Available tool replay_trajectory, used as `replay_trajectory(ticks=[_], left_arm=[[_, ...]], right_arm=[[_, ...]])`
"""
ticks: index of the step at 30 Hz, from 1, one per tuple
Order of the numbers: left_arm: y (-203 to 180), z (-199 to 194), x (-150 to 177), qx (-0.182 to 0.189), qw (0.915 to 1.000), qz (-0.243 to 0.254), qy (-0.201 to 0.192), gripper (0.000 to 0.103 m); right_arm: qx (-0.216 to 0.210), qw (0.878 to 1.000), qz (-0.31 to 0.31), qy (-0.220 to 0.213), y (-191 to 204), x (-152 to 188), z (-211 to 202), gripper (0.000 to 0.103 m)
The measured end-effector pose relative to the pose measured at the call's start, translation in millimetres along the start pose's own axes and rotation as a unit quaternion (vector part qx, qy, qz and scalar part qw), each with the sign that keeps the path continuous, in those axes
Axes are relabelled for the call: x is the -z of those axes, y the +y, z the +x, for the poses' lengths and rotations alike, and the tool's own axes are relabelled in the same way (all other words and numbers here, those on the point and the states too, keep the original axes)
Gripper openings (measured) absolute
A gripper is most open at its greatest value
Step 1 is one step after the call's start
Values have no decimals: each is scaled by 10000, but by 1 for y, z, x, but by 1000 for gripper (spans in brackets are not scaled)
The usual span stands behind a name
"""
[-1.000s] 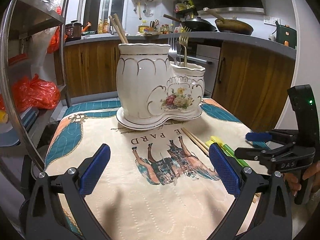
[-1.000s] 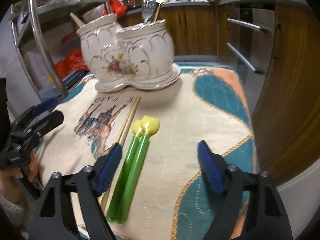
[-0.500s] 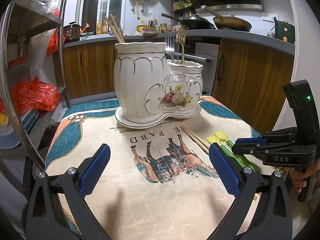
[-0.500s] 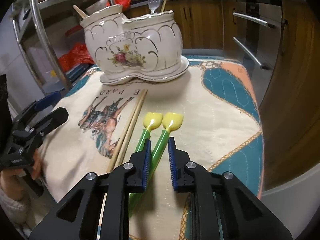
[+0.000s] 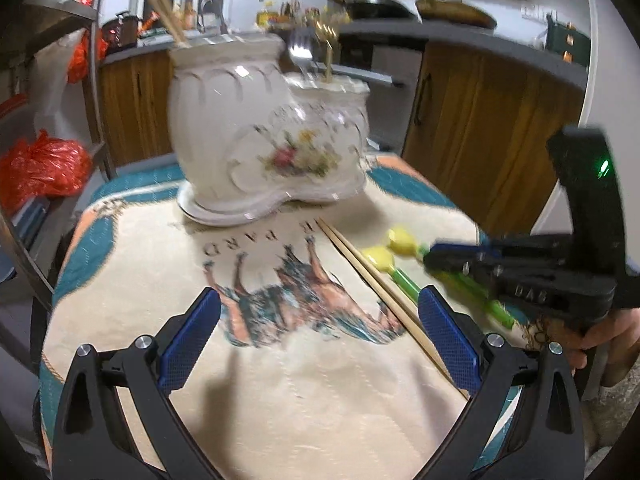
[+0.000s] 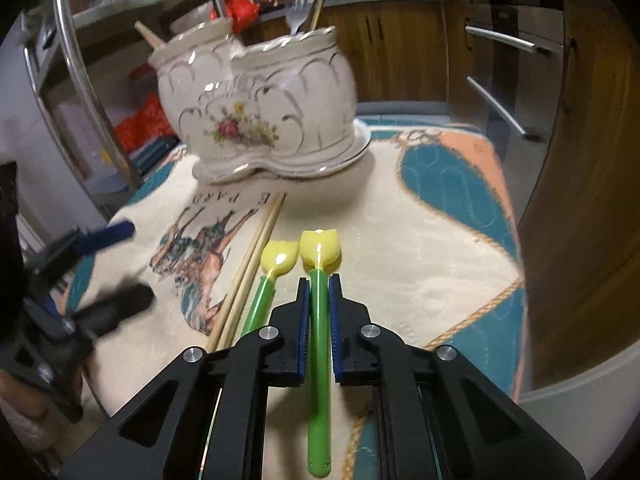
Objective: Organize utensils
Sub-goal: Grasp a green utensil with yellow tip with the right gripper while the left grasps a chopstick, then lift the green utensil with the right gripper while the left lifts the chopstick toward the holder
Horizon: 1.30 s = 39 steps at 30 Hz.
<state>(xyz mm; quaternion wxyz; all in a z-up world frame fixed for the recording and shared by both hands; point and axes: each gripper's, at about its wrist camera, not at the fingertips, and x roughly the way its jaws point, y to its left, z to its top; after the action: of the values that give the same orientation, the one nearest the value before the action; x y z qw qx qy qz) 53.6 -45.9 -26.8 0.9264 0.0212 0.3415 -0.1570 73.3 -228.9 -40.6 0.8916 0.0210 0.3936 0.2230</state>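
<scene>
A white floral ceramic utensil holder (image 5: pixel 264 136) (image 6: pixel 256 108) stands at the far side of the printed cloth, with chopsticks in one pot and forks (image 6: pixel 308 4) in the other. Two green spoons with yellow tulip bowls and a pair of wooden chopsticks (image 6: pixel 256 256) (image 5: pixel 376 280) lie on the cloth. My right gripper (image 6: pixel 319 300) (image 5: pixel 436 254) is shut on the right-hand spoon (image 6: pixel 320 264), holding its green handle. The other spoon (image 6: pixel 276 264) (image 5: pixel 380 260) lies beside it. My left gripper (image 5: pixel 316 336) is open and empty over the cloth.
The cloth-covered table (image 6: pixel 440 240) drops off at its right edge beside wooden cabinets (image 6: pixel 560 160). A metal rack (image 5: pixel 92 80) with red bags (image 5: pixel 36 168) stands left. A counter with pans (image 5: pixel 452 8) runs behind.
My right gripper went from wide open to shut around the right-hand green spoon's handle, and the spoon now sits lifted in the jaws. My left gripper tilted down and stayed open.
</scene>
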Motion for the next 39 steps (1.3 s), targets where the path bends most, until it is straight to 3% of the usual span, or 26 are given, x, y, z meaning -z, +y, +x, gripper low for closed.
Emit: replay_trajectory(ticks=[3, 7, 9, 14, 17, 23, 26, 35, 39], left_arm=[[-11, 10, -1, -81, 9996, -10, 277, 94], [-23, 22, -3, -132, 9982, -67, 586, 69], [-29, 28, -2, -289, 9970, 25, 719, 64], [-41, 34, -2, -454, 9954, 135, 832, 62], [-43, 38, -3, -518, 9946, 233, 873, 55], [-31, 40, -12, -107, 9944, 146, 1042, 10], [-18, 37, -14, 88, 9933, 32, 1154, 6], [-11, 25, -9, -67, 9864, 795, 1436, 5], [-13, 22, -7, -63, 9852, 927, 1442, 10]], right_arm=[[-97, 9998, 64, -158, -6, -1, -7, 11], [-252, 9994, 108, -206, -10, 0, -10, 11], [-305, 9992, 128, -236, -12, 0, -13, 11], [-396, 9987, 129, -310, -14, 1, -19, 11], [-433, 9983, 146, -348, -16, 1, -21, 10], [-501, 9980, 108, -379, -17, 5, -27, 10], [-507, 9982, 33, -321, -16, 6, -26, 10], [-94, 9980, -587, 203, -5, 12, -13, 11], [37, 9950, -949, 307, 2, 16, -13, 17]])
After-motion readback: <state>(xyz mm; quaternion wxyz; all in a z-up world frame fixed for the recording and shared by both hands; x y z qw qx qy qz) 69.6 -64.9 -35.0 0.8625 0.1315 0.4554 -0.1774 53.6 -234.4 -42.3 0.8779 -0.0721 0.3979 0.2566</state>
